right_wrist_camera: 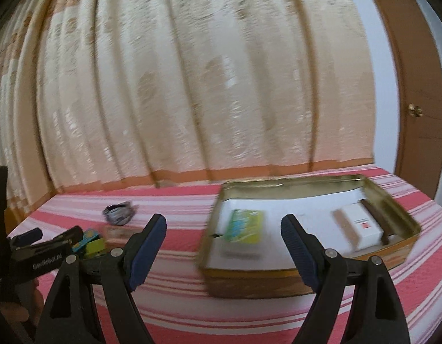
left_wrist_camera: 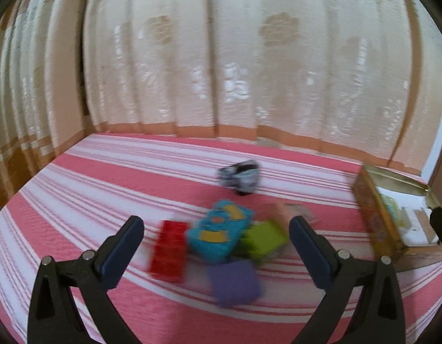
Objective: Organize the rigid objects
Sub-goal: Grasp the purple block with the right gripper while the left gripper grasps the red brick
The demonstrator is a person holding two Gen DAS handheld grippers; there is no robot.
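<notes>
A cluster of small objects lies on the pink striped bed: a red block (left_wrist_camera: 168, 250), a blue box with yellow patches (left_wrist_camera: 218, 233), a green block (left_wrist_camera: 265, 240) and a purple block (left_wrist_camera: 233, 282). My left gripper (left_wrist_camera: 216, 232) is open and empty, hovering just before the cluster. A gold tin (right_wrist_camera: 278, 279) holds a green-yellow card (right_wrist_camera: 243, 226) and a white box (right_wrist_camera: 359, 225). My right gripper (right_wrist_camera: 223, 229) is open and empty, in front of the tin. The left gripper shows in the right wrist view (right_wrist_camera: 46, 238).
A black and white crumpled item (left_wrist_camera: 241, 176) lies farther back on the bed; it also shows in the right wrist view (right_wrist_camera: 119, 212). Cream curtains (left_wrist_camera: 221, 57) hang behind the bed. A brown door (right_wrist_camera: 421, 100) stands at the right. The tin shows at the right in the left wrist view (left_wrist_camera: 372, 218).
</notes>
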